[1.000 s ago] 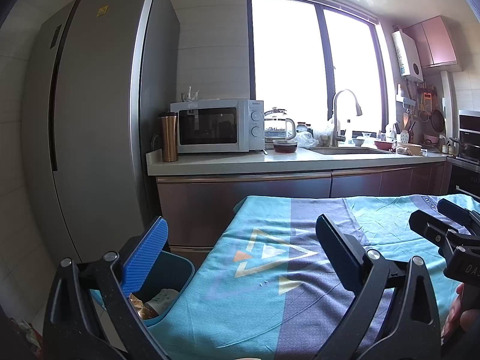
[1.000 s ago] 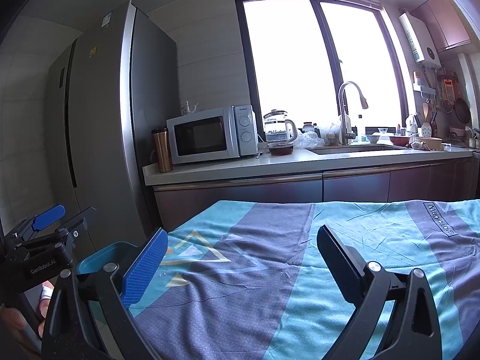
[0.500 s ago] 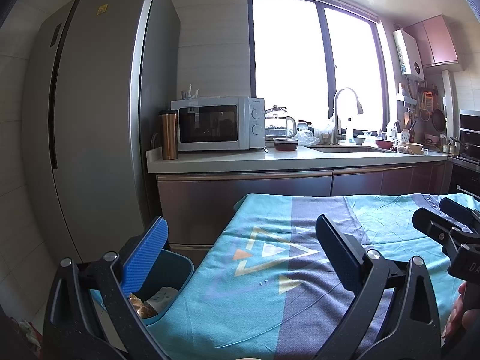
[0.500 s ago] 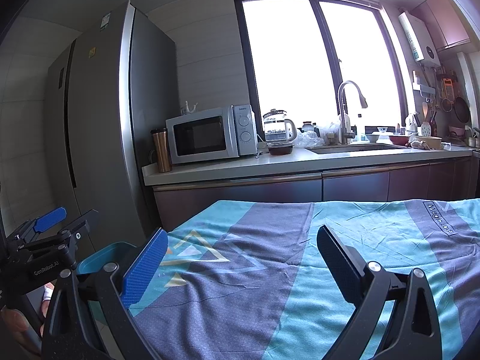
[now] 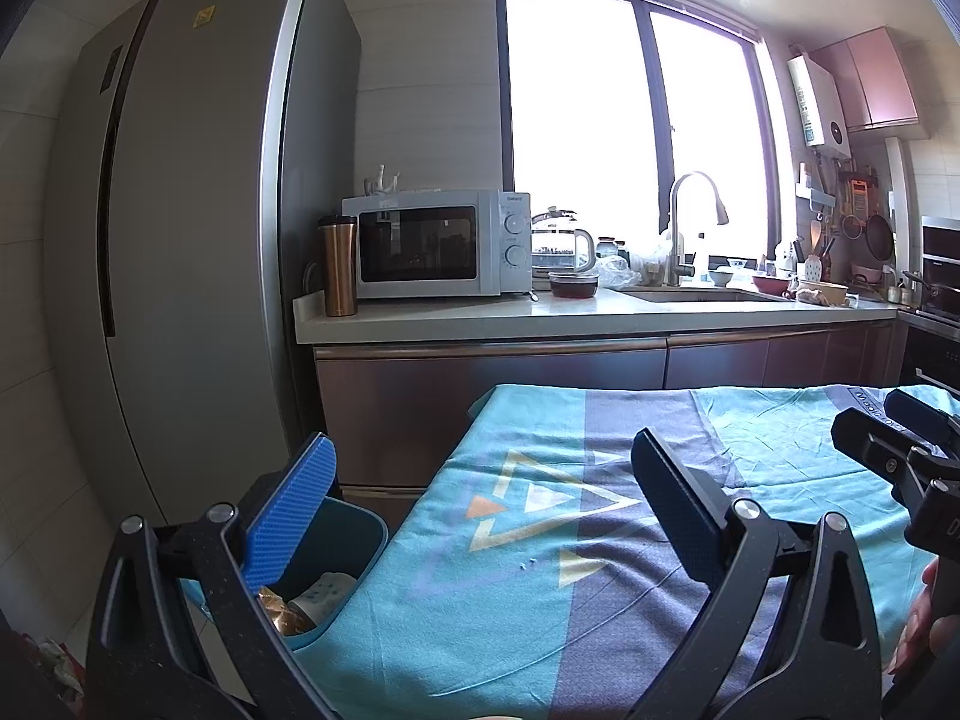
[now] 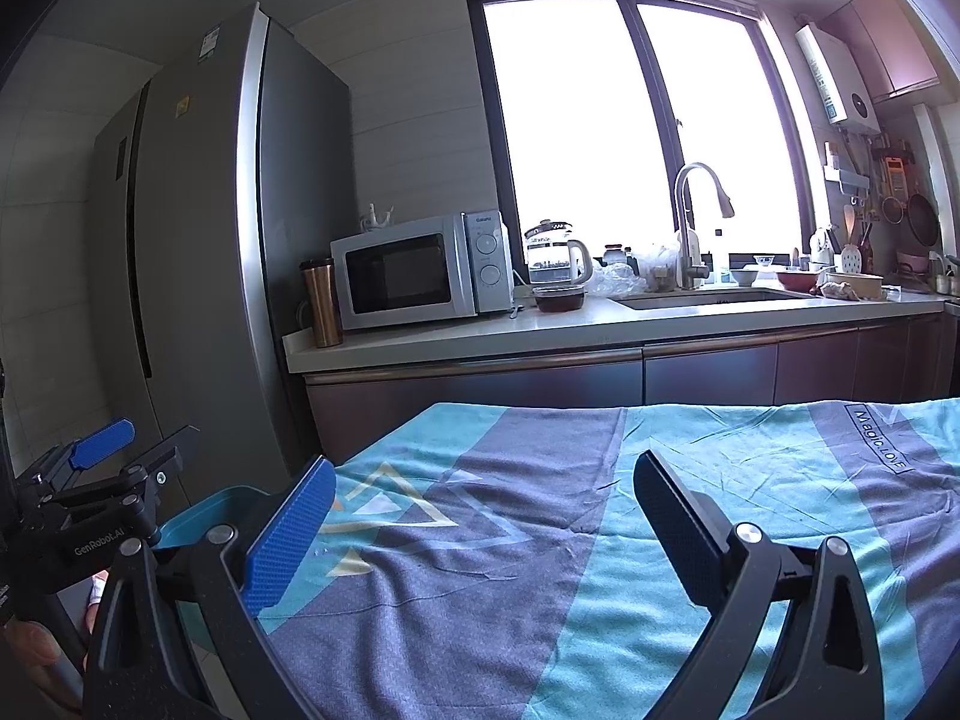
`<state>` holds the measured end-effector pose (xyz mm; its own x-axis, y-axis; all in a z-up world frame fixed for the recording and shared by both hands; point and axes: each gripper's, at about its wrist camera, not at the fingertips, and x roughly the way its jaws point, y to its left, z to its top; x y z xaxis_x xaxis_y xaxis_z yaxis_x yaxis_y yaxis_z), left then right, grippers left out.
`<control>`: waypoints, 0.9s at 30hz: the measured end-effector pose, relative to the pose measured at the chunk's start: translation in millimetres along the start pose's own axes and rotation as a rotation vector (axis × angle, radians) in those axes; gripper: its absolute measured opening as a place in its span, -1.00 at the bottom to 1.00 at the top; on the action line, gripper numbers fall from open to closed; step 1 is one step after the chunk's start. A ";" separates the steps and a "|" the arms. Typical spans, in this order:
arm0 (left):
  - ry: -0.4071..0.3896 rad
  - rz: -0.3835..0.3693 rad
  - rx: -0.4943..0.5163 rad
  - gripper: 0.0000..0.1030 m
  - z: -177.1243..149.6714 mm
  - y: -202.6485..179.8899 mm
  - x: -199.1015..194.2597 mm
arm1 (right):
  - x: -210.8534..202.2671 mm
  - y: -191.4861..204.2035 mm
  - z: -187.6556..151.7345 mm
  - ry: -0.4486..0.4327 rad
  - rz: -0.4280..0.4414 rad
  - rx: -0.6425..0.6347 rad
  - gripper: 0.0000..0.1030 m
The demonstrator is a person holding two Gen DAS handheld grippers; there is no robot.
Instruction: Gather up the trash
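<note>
A teal trash bin [image 5: 354, 531] stands on the floor at the table's left edge, holding a white cup and a crinkled gold wrapper [image 5: 282, 615]. Its rim [image 6: 198, 513] also shows in the right wrist view. My left gripper [image 5: 480, 492] is open and holds nothing, hovering over the bin and the table's left corner. My right gripper [image 6: 483, 516] is open too, with nothing between its fingers, above the teal and grey tablecloth [image 6: 600, 540]. Each gripper appears at the edge of the other's view. No loose trash shows on the cloth.
A tall grey fridge [image 5: 198, 240] stands left of the bin. Behind the table runs a counter [image 5: 540, 318] with a microwave [image 5: 432, 243], a copper tumbler [image 5: 338, 267], a kettle, a dark bowl and a sink. A hand [image 5: 918, 624] holds the right gripper.
Both views have shifted only slightly; the grippers stay open over the table and bin, and the right gripper has drifted a little in the left wrist view.
</note>
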<state>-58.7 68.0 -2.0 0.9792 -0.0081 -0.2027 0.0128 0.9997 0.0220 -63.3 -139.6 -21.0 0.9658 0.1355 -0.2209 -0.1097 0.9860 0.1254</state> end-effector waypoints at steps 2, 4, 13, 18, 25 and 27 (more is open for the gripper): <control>0.000 0.002 0.000 0.89 0.1 -0.2 1.1 | -0.2 0.2 -0.4 0.000 0.000 0.001 0.87; 0.001 0.001 0.001 0.89 0.1 -0.2 1.3 | -0.2 0.2 -0.2 -0.001 0.000 0.002 0.87; 0.003 0.001 0.001 0.89 -1.1 -0.5 2.5 | -0.2 1.2 -0.1 -0.001 0.000 0.002 0.87; 0.010 -0.001 0.003 0.89 -1.2 -1.5 4.0 | -0.4 0.9 -0.1 -0.001 0.000 0.000 0.87; 0.024 -0.005 -0.001 0.89 -1.3 -2.2 8.5 | 0.9 -0.7 0.0 0.003 0.000 0.001 0.87; 0.025 -0.006 -0.002 0.89 -1.7 -2.2 8.8 | 1.3 -0.9 0.0 0.005 0.001 0.001 0.87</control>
<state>-50.4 65.8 -5.5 0.9736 -0.0135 -0.2276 0.0183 0.9997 0.0190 -62.0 -140.3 -21.4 0.9646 0.1372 -0.2252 -0.1105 0.9857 0.1269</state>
